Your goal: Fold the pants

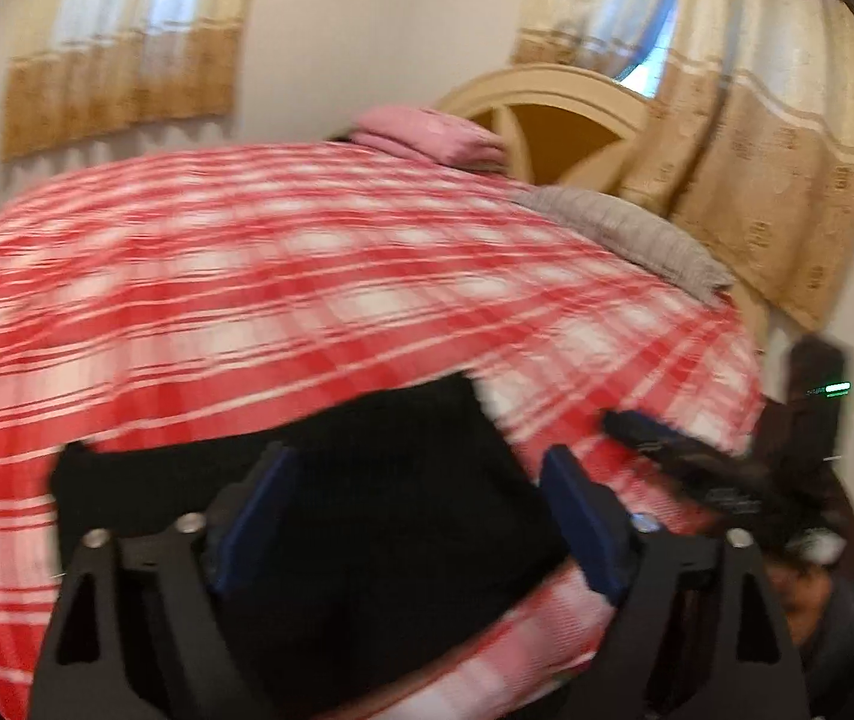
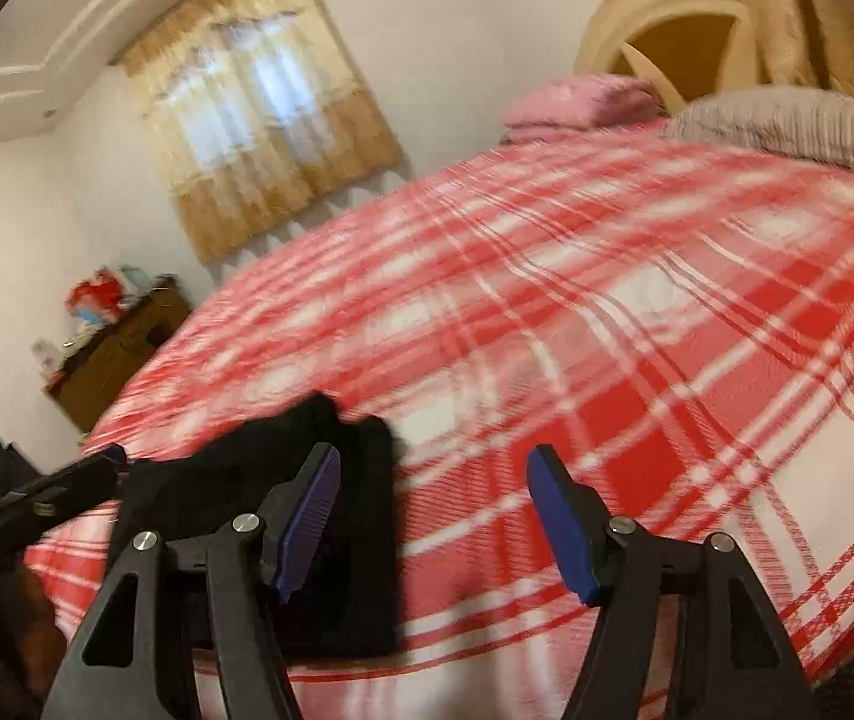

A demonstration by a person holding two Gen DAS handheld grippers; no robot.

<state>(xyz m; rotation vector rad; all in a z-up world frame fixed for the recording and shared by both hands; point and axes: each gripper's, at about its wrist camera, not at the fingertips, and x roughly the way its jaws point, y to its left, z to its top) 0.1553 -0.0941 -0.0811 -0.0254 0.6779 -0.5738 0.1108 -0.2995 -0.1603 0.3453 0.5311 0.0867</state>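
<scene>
Left hand-held gripper (image 1: 421, 516): jaws spread wide, gripping nothing; the pants (image 1: 331, 474) lie directly below and between them, folded into a compact black stack near the bed (image 1: 247, 276) edge; expect soft, light, limp cloth, best pinched at a folded edge. Right hand-held gripper (image 2: 433, 516): open, empty, pants (image 2: 283, 468) just left of it.

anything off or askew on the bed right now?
Nothing stands out. The black pants lie as a compact folded bundle near the edge of the red plaid bedspread. Left gripper and right gripper are both open, holding nothing. Frames are motion-blurred, so fine creases can't be judged.
</scene>
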